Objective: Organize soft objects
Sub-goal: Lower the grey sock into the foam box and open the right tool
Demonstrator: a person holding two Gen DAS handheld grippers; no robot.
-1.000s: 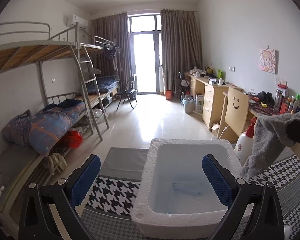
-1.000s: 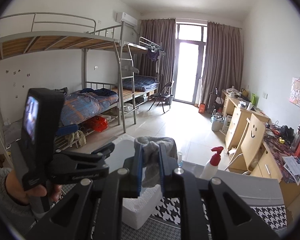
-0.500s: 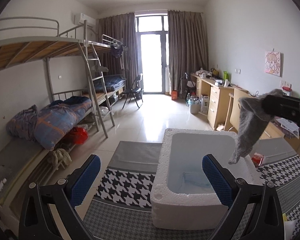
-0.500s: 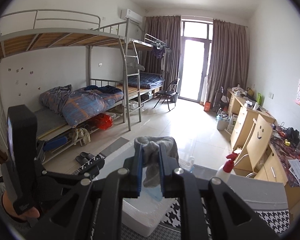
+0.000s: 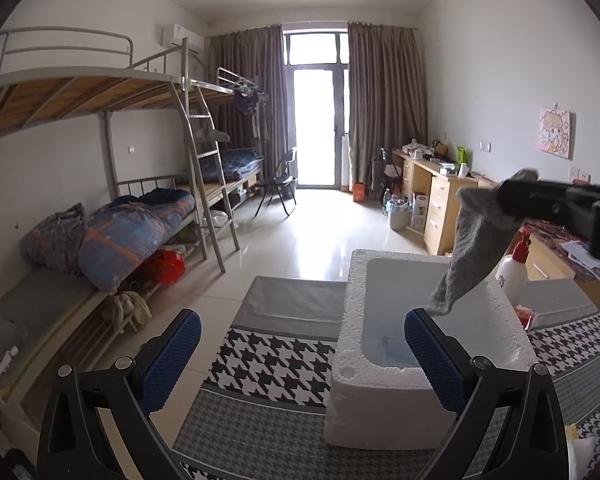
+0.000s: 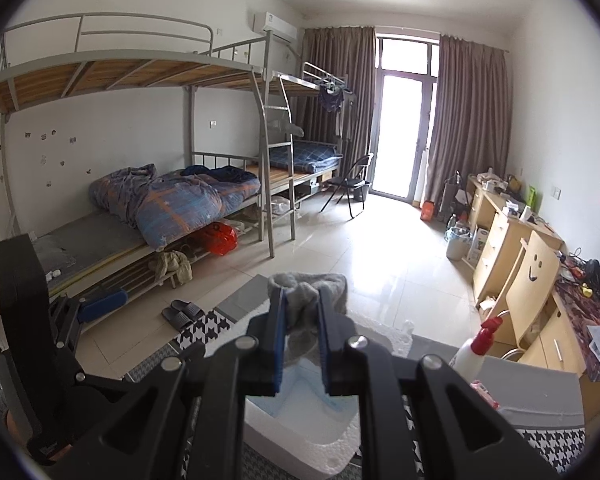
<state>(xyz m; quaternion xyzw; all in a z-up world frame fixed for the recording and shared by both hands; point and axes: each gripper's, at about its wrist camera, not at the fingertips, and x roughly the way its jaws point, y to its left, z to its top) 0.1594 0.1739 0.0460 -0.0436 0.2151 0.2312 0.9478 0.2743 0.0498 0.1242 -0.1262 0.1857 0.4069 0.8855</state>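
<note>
My right gripper (image 6: pixel 302 300) is shut on a grey sock (image 6: pixel 306 300) and holds it above a white foam box (image 6: pixel 312 446). In the left wrist view the sock (image 5: pixel 474 240) hangs from the right gripper over the box (image 5: pixel 380 396), its toe just above the far right rim. A pale blue cloth (image 5: pixel 394 354) lies on the box floor. My left gripper (image 5: pixel 302 356) is open and empty, held in front of the box's left side.
The box stands on a houndstooth-patterned cloth (image 5: pixel 272 364). A white spray bottle with a red top (image 5: pixel 514 268) and a small red packet (image 5: pixel 524 316) stand right of the box. Bunk beds (image 5: pixel 100 216) line the left wall, desks (image 5: pixel 432 196) the right.
The right gripper has carried the sock leftward and up, over the foam box. The left gripper has shifted left, so the box now sits further right in its view.
</note>
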